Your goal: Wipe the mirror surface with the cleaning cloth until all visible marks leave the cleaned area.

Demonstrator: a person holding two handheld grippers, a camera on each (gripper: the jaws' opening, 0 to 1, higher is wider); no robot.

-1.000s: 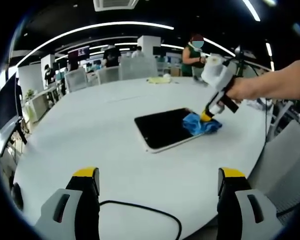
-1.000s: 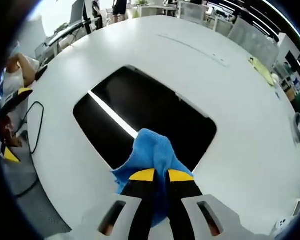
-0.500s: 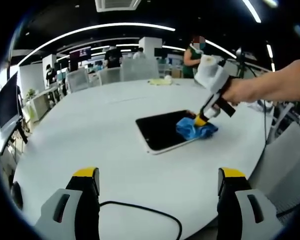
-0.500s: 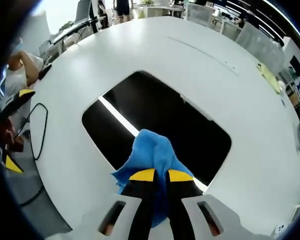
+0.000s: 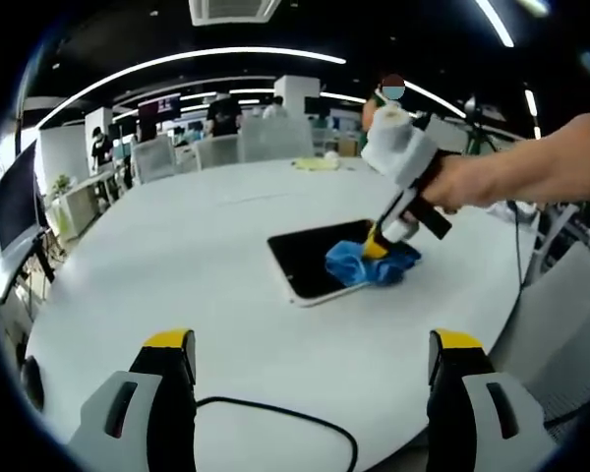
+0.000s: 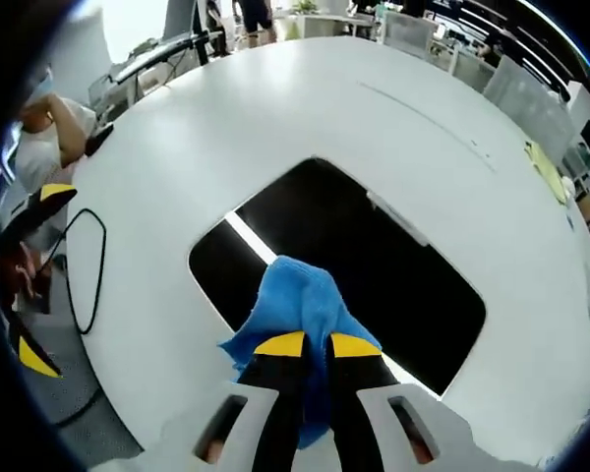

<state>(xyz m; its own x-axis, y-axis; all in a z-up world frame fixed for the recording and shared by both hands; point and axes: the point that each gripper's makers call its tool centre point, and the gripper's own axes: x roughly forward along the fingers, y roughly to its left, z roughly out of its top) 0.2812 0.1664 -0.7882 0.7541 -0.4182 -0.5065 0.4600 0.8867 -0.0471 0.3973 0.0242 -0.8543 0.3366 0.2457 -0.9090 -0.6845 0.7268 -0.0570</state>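
Observation:
A dark rectangular mirror [image 5: 315, 256] [image 6: 354, 265] lies flat on the round white table [image 5: 177, 256]. My right gripper [image 6: 315, 346] [image 5: 379, 242] is shut on a blue cleaning cloth [image 6: 297, 300] [image 5: 366, 264], pressing it on the mirror's near edge. In the left gripper view a person's hand holds that gripper over the mirror's right side. My left gripper [image 5: 310, 344] hangs open well short of the mirror, with nothing between its yellow-tipped fingers [image 5: 167, 344].
A black cable [image 5: 275, 413] [image 6: 79, 275] snakes across the table's near edge. A yellow cloth [image 5: 315, 159] lies at the far side. Chairs [image 5: 265, 133] and people stand beyond the table; another chair [image 5: 560, 315] sits at the right.
The right gripper has slid the blue cloth leftward across the mirror, from its right end toward its middle. My left gripper has stayed put.

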